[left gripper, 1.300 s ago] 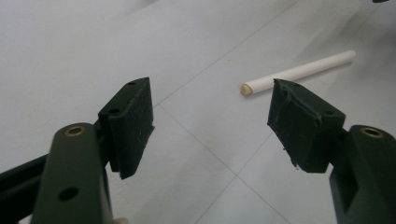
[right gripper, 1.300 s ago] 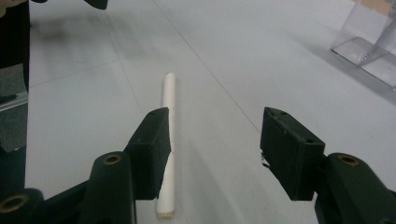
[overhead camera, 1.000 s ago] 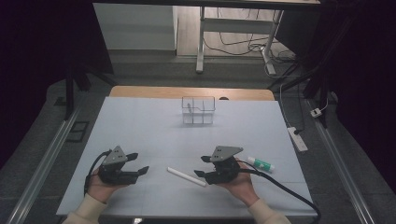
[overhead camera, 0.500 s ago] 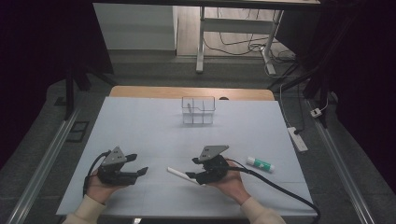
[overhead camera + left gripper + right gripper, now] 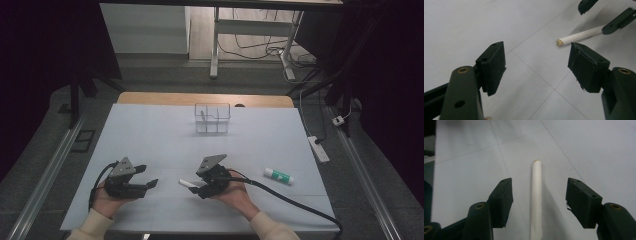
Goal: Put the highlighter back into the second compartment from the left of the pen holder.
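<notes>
Pale sheeting is covering the table (image 5: 150, 130), with dark floor and desk legs filling the top of the high view. A clear plastic organizer (image 5: 212, 118) is standing at upper centre of the sheet, and a white-and-green glue stick (image 5: 278, 175) is lying at right, well apart from both hands.

Low in the middle of the high view, the right gripper (image 5: 192, 184) is straddling a white stick (image 5: 187, 183) that is lying flat on the sheet. In the right gripper view the stick (image 5: 536, 200) is running straight up the frame between the spread jaws, which have just been opening wider; neither pad is pressing on it, and the left pad is sitting closer to it than the right.

At lower left, the left gripper (image 5: 147, 176) is resting spread wide and empty, and its own view is showing the stick's near tip (image 5: 574, 37) at upper right, just beyond its jaw.

Because the stick is sitting off-centre, a closing grip is likely to push it sideways with one pad first, and a round stick would probably be rolling away or tilting. Pads that are riding too high could be clipping only its top and squeezing it out.
</notes>
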Action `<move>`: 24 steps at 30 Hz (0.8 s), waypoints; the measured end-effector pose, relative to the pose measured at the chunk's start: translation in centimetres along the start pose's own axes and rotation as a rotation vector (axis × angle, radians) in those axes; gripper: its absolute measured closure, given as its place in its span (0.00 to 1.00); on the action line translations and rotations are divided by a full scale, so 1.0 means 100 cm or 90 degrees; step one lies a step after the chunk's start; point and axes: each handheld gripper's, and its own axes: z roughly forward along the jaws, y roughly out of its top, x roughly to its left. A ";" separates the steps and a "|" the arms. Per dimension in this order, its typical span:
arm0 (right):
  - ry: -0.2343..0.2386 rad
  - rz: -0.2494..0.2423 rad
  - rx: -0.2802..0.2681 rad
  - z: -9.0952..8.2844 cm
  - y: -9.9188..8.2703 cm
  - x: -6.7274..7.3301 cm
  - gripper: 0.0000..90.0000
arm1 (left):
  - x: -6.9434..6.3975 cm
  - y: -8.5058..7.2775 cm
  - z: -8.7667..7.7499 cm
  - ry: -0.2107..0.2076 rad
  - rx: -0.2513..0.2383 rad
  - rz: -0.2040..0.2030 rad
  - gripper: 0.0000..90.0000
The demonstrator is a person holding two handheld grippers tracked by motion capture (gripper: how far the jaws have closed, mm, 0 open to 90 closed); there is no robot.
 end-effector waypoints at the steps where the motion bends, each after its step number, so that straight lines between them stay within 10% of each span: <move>1: -0.004 -0.004 0.011 0.002 0.001 0.000 0.42 | 0.000 0.000 0.000 0.000 0.001 0.001 0.34; 24: 0.014 -0.036 0.058 0.033 0.009 0.001 0.63 | 0.004 -0.003 -0.003 0.006 0.000 -0.006 0.33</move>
